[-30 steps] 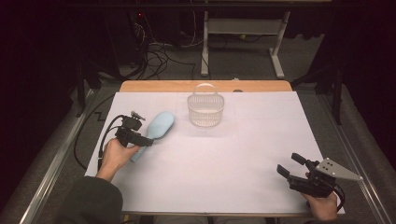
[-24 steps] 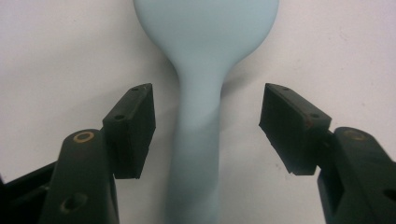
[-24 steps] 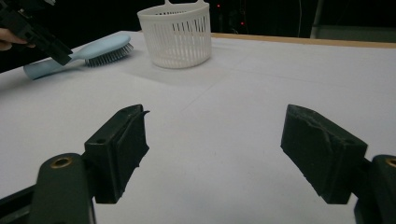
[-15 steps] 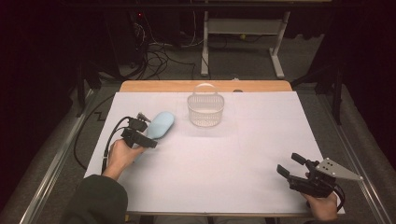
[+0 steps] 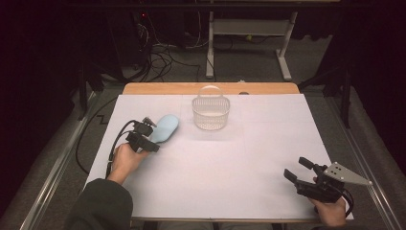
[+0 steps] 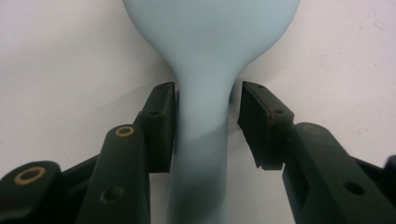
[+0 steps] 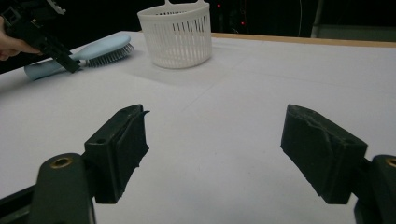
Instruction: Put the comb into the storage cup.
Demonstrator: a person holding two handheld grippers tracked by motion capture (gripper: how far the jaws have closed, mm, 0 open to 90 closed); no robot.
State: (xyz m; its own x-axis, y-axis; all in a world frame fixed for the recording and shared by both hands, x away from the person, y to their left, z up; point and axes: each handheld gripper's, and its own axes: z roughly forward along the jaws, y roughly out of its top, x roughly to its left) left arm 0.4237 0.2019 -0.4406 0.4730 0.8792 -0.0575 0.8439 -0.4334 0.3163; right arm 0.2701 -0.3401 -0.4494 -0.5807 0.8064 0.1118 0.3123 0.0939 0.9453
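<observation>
Since the earlier high-view frames my left hand has crept a little toward the brush, and the jaws of my left gripper (image 6: 205,126) have just been closing around the handle of the pale blue hairbrush (image 6: 205,70), which lies between them. Left gripper view: 1 pad (image 6: 161,126) sits against the handle's side; the other pad (image 6: 259,123) shows a thin gap, so the jaws are not clamped yet. I judge the step in hand to be gripping the handle before a lift. To do it well I should keep the handle centred between the 2 pads, close until both press flat on the neck just below the head, and hold the gripper level so the brush does not roll or pivot out. Right gripper (image 7: 212,154): jaws wide apart, nothing between them, resting near the table's (image 5: 268,191) near right corner, well apart from the work. Brush, as seen from the right gripper view: smooth matte plastic, slim rounded handle widening to an oval head, bristles facing sideways, lying flat on the white surface at the left. Farther back, just beside the brush head but not touching it, stands the white slatted basket (image 5: 210,114), upright, handle raised, apparently empty.
</observation>
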